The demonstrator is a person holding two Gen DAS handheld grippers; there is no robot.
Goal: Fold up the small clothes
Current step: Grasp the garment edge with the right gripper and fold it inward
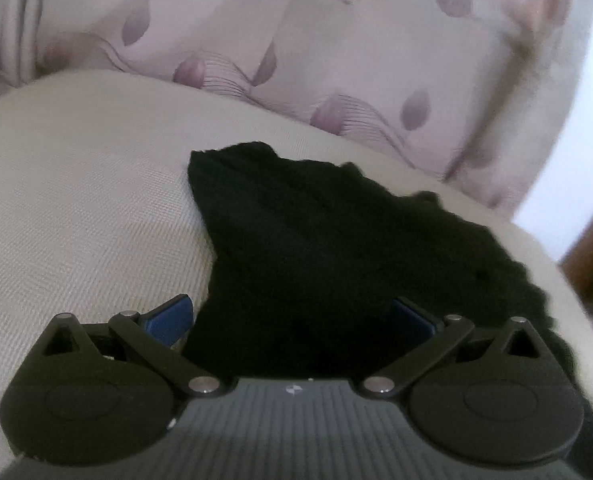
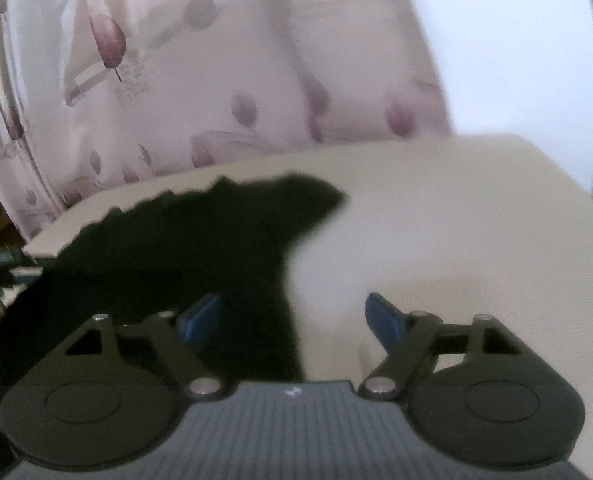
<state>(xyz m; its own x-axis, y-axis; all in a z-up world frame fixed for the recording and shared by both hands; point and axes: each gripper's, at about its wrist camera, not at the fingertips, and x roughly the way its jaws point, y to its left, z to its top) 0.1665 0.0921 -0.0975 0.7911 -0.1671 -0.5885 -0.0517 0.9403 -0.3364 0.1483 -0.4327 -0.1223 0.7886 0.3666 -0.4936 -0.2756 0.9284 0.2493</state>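
Black garment spread on the pale cushion, both hand-held grippers released around its near edge.

In the left wrist view the left hand-held gripper stands wide apart, the near part of the garment lying between its blue fingers; whether the pads touch the cloth cannot be told. The right hand-held gripper is also released and grasps nothing: its jaws straddle the garment's edge, with dark cloth by one finger and bare cushion by the other. A flowered fabric hangs behind. This looks like a pause between folds, the cloth just laid down. The next move probably calls for each gripper to pinch an edge or corner cleanly, taking one layer only, before lifting it across.
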